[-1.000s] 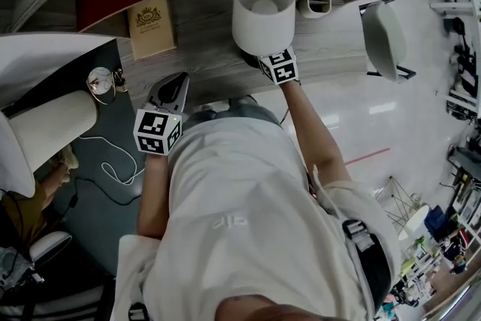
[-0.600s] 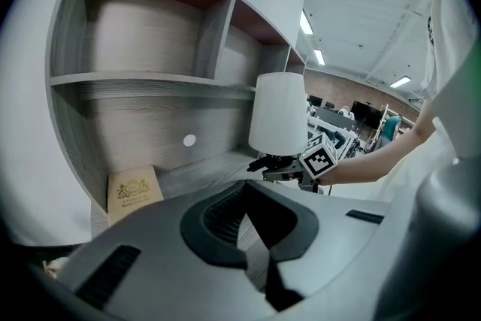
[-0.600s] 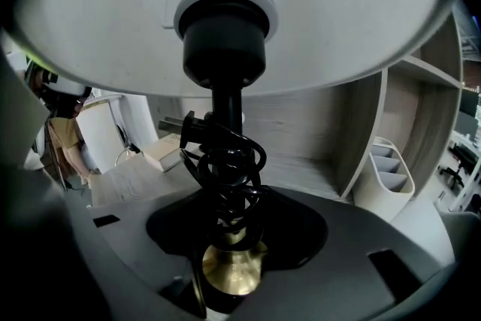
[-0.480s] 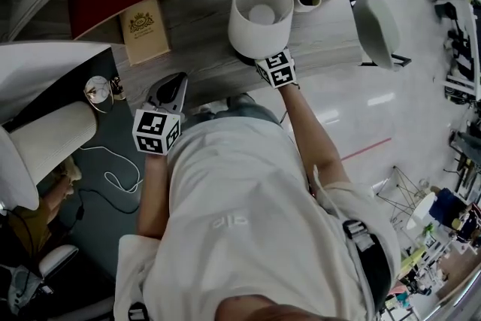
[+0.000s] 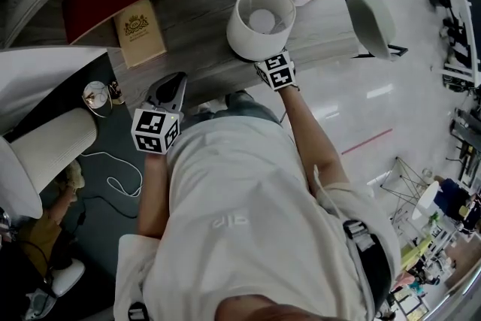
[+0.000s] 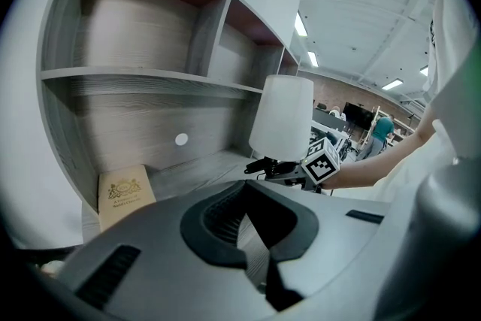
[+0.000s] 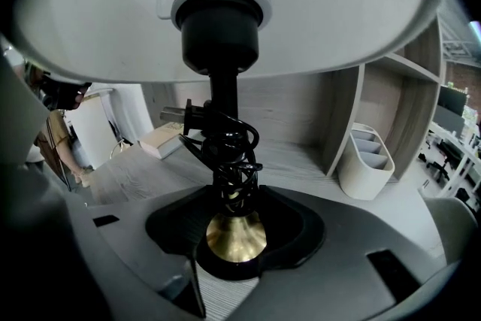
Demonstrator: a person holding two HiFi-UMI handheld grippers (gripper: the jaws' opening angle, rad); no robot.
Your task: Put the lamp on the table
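Lamp (image 5: 261, 19) looks pretty much delivered: it's standing upright on the grey wood worktop (image 5: 199, 34), close to the front edge, with the shelf unit behind it and a tan book (image 5: 140, 30) lying well off to its left. In the right gripper view the brass foot (image 7: 236, 235) sits flat on the wood, and the black cord (image 7: 225, 150) is bundled round the stem.

So the placing part seems done to me. What's left, I'd guess, is just letting go and backing the right tongs (image 6: 263, 166) out without nudging the base. They're opening right now. The brass foot stands between them, but I can see dark gaps on both sides of it, so they're not pinching it.

Pose-wise, the right arm is stretched nearly straight out from the shoulder, with the bare forearm running up to the marker cube, which sits just under the shade's near rim. The left arm is bent and hanging back. The left tongs (image 5: 174, 85) hover over the front edge, well left of the lamp, and look drawn together with nothing in them.
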